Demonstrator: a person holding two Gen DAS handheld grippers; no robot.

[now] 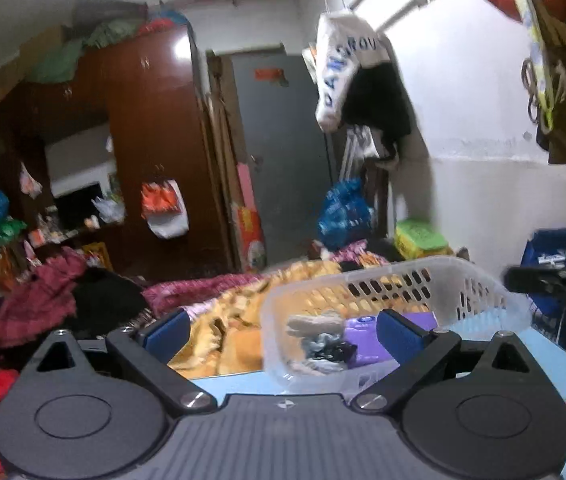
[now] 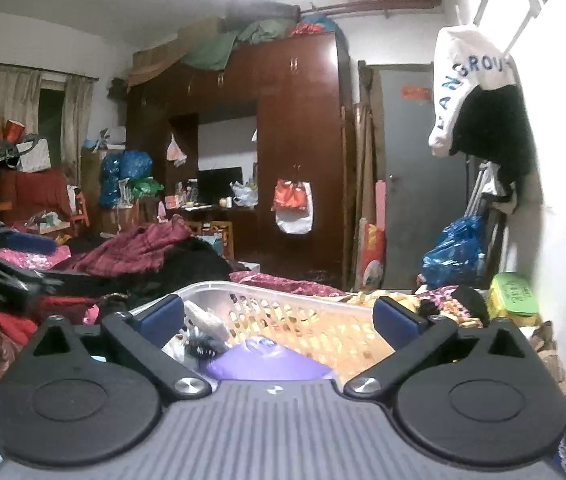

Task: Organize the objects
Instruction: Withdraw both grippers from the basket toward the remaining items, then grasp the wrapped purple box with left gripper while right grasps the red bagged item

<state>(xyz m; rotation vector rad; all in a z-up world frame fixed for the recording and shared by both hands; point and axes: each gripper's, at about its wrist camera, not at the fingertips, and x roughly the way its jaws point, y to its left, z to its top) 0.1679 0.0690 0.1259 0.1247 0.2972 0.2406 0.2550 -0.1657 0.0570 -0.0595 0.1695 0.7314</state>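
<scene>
Our left gripper (image 1: 283,334) is wide open, with nothing between its two blue fingers (image 1: 167,334). Our right gripper (image 2: 281,320) is wide open too, and it holds nothing.

In the left view, the white basket (image 1: 479,292) sits just in front of the left gripper, a bit to the right. It stands on a light blue table (image 1: 239,382). The gripper's right finger is in front of the basket's near side, but we cannot tell if it touches. The left finger is out over a yellow blanket (image 1: 235,320), away from the basket.

Inside the basket we see a purple pack (image 1: 359,338), a small dark and white thing (image 1: 325,346) next to it on the left, and a pale fuzzy thing (image 1: 311,325) a little farther back.

In the right view, the basket (image 2: 295,312) is right in front of the right gripper, between its two fingers. The purple pack (image 2: 267,362) lies near the gripper's body. The dark and white thing (image 2: 201,346) is on the left side of the basket.

Far off stand a big brown wardrobe (image 2: 299,152) and a gray door (image 2: 415,184). A white bag (image 2: 467,76) with blue letters hangs on the right wall.
</scene>
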